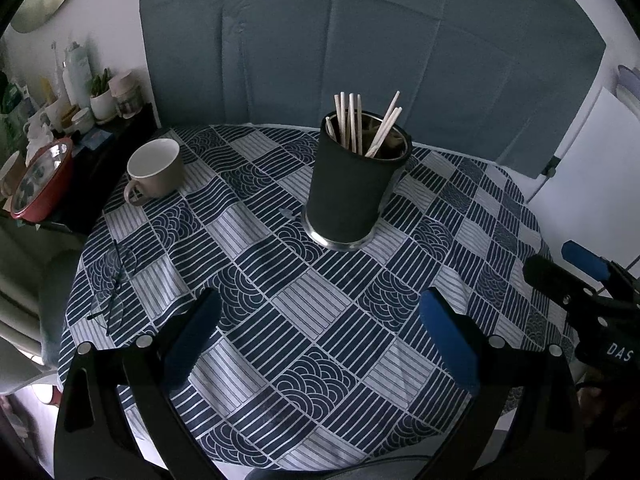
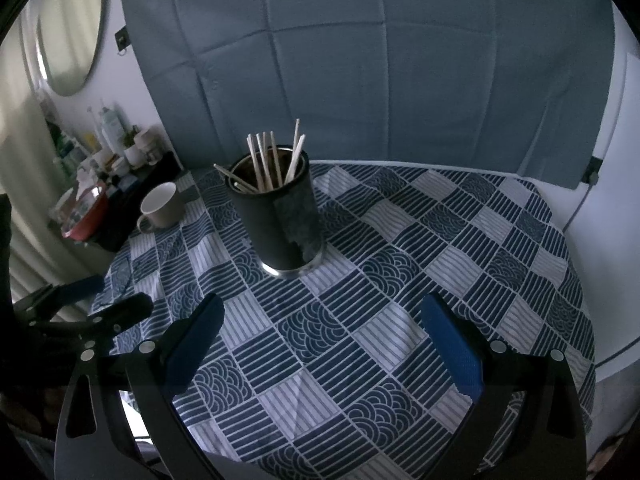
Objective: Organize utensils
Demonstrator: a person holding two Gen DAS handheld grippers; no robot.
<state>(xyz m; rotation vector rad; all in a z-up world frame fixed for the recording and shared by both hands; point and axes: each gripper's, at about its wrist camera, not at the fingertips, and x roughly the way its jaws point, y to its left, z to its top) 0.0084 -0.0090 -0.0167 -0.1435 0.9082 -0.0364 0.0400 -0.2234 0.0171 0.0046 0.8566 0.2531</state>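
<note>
Chopstick holder (image 1: pixel 352 184) stands well beyond left gripper (image 1: pixel 320 320).

Beige mug (image 1: pixel 156 170), eyeglasses (image 1: pixel 114 288), patterned tablecloth (image 1: pixel 280 320)

You have one dark cylindrical metal-rimmed holder (image 1: pixel 352 188) standing on the blue-and-white patterned tablecloth (image 1: pixel 304 320). Inside that holder you have about eight pale wooden chopsticks (image 1: pixel 352 124); the exact count is hard to tell. Left of the holder sits one beige ceramic mug (image 1: pixel 154 170), and nearer left lies one pair of thin-framed eyeglasses (image 1: pixel 112 288).
</note>
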